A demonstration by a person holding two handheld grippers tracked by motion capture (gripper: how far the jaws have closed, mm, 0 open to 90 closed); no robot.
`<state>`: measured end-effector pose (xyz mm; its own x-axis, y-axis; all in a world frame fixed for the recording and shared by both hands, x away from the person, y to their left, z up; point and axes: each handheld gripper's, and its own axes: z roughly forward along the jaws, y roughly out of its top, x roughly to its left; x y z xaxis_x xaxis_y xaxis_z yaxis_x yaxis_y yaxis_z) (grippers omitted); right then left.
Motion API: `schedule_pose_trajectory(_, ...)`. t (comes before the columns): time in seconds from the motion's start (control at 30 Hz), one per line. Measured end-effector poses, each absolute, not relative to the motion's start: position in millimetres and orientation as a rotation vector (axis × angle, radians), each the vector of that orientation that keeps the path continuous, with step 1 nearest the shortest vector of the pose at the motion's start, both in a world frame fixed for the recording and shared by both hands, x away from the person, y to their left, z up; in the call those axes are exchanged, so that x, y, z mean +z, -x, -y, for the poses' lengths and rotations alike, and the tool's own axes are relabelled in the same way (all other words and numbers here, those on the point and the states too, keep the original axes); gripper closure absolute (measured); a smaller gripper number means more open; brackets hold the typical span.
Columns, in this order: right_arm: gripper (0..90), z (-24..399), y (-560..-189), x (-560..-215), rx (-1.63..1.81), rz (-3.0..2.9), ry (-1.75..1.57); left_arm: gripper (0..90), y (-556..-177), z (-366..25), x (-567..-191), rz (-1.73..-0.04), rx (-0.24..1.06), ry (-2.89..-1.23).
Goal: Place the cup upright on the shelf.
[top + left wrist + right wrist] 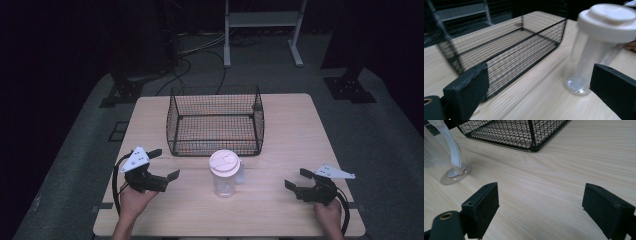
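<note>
Clear tumbler (224, 175) upright, lid up

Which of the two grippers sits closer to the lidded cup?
The left gripper; its jaws open nearer the clear cup than those of the right gripper.

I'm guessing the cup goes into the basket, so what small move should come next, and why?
Probably ease the left gripper toward the clear cup: its jaws are open, the cup stands upright and untouched just in front of the wire basket, and the right gripper, also open, sits farther off.
</note>
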<state>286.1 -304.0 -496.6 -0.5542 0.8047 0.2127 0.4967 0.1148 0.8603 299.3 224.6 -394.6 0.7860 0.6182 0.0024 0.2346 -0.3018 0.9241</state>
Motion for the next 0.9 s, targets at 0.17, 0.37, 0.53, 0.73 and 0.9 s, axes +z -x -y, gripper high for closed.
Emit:
schedule_pose_trajectory(0.17, 12.9, 305, -286, -497, 1.422, -2.086, -1.278, 2.0, -297, -207, -383, -0.551, 0.38, -1.92)
schedule_pose_trajectory(0.37, 12.9, 305, -286, -496, 1.435, -2.086, -1.286, 2.0, -298, -190, -378, -0.484, 0.337, -1.957)
schedule_pose_trajectory(0.53, 12.9, 305, -286, -496, 1.435, -2.085, -1.283, 1.9, -297, -174, -376, -0.429, 0.313, -2.006)
schedule_pose_trajectory(0.73, 12.9, 305, -286, -497, 1.437, -2.089, -1.287, 1.8, -297, -159, -373, -0.389, 0.294, -2.038)
schedule_pose_trajectory(0.9, 12.9, 305, -286, -497, 1.437, -2.086, -1.283, 0.9, -301, -150, -375, -0.39, 0.257, -2.039)
